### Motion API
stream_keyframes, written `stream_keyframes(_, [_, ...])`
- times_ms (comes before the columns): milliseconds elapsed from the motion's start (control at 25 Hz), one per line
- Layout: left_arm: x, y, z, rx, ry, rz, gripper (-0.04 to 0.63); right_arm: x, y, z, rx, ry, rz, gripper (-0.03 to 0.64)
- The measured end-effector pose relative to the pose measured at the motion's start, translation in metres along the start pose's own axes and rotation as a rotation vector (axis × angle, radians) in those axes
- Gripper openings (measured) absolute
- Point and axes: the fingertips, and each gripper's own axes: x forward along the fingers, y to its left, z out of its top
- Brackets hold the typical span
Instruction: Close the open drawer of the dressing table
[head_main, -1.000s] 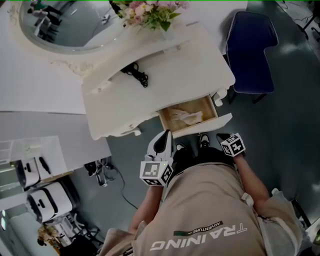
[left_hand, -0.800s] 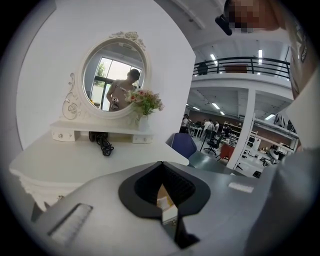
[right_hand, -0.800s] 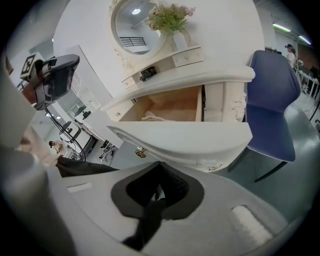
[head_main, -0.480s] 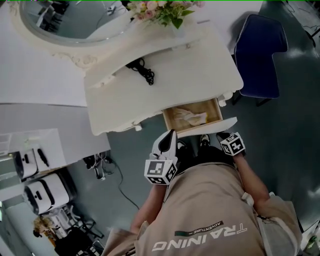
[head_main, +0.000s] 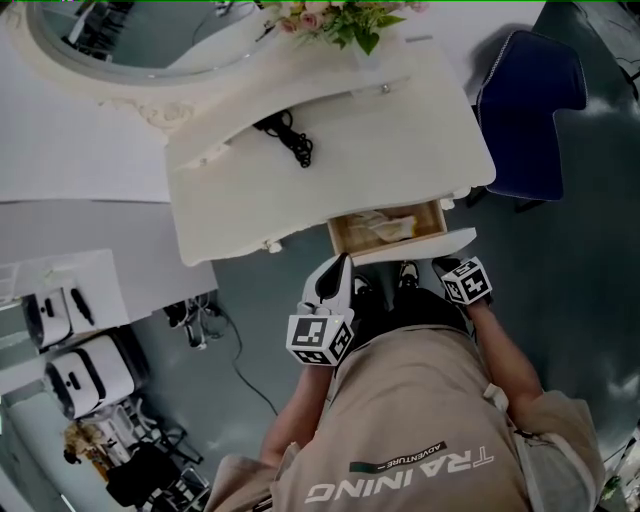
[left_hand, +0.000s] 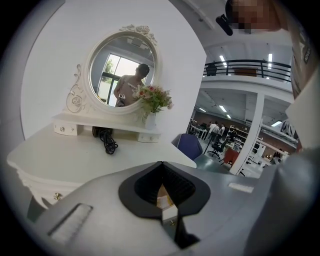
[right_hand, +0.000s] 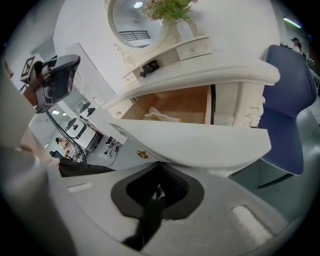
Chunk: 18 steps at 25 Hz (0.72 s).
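Observation:
The white dressing table has one wooden drawer standing part open at its front right, with pale cloth inside. In the right gripper view its white front panel with a small gold knob fills the frame just beyond the jaws. My right gripper is shut and empty, its tip at the panel's right end; I cannot tell if it touches. My left gripper is also shut and empty. It sits just left of the drawer front, pointing over the tabletop.
A round mirror, a vase of flowers and a coiled black cord are on the table. A dark blue chair stands to its right. White machines on a shelf stand to the left. My legs are right below the drawer.
The drawer has slid further into the table. Both grippers have moved forward with it, the right one staying at the drawer front.

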Motion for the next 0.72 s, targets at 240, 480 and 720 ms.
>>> stream_keyframes(240, [0.008,0.004,0.000,-0.013,0.010,0.016,0.018,0.006,-0.002,0.013,-0.011,0.009,0.031,0.003])
stream_keyframes(480, [0.021,0.007,0.003,-0.015,0.018,0.021,0.018,0.013,-0.008,0.028,-0.009,0.007,0.042,0.003])
stream_keyframes(720, [0.038,0.011,0.009,-0.012,0.023,0.028,0.018,0.019,-0.015,0.047,-0.010,0.007,0.059,0.003])
